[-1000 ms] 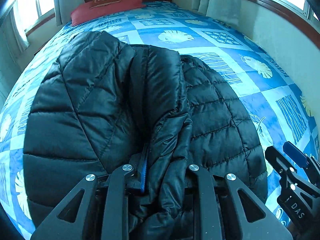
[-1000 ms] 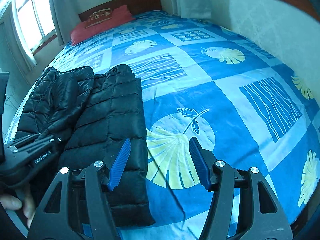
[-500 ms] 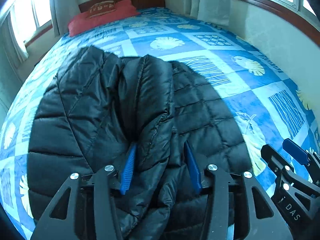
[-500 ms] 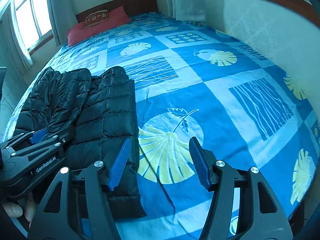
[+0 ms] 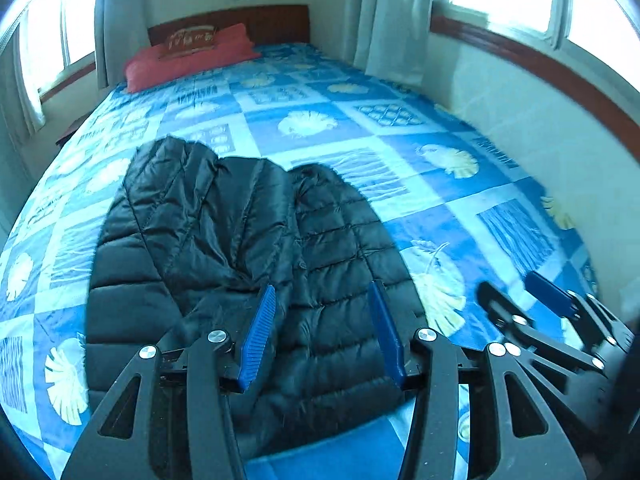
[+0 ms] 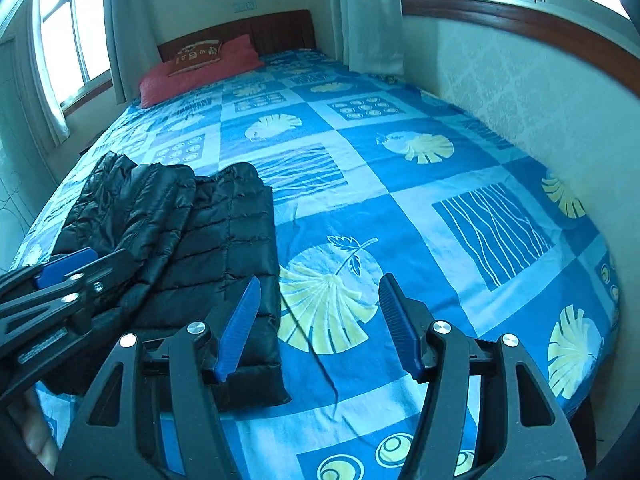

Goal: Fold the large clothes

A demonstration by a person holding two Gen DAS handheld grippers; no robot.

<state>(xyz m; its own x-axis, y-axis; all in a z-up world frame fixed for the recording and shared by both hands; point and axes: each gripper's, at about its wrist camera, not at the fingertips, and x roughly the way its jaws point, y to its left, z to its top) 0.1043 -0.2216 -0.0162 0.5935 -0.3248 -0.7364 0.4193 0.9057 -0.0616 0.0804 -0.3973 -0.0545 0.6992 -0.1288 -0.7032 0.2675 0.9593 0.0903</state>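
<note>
Jacket: black puffer jacket [image 5: 224, 264] lies folded lengthwise near the bed [image 6: 460, 240] foot's left corner.
Left tool [image 5: 322, 332]: I hold it released, empty, above the jacket.
Right tool [image 6: 318, 326]: released, empty, clear of the fold.

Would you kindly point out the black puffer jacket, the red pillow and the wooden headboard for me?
black puffer jacket [image 5: 328, 264]: left wrist view, on its quilted right-hand panel.
red pillow [image 6: 200, 74]: right wrist view, on its front face.
wooden headboard [image 5: 276, 24]: left wrist view, on its right half.

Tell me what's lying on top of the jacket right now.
A folded-over sleeve lies along the black jacket, nothing else. The bedspread beneath it is covered.
</note>
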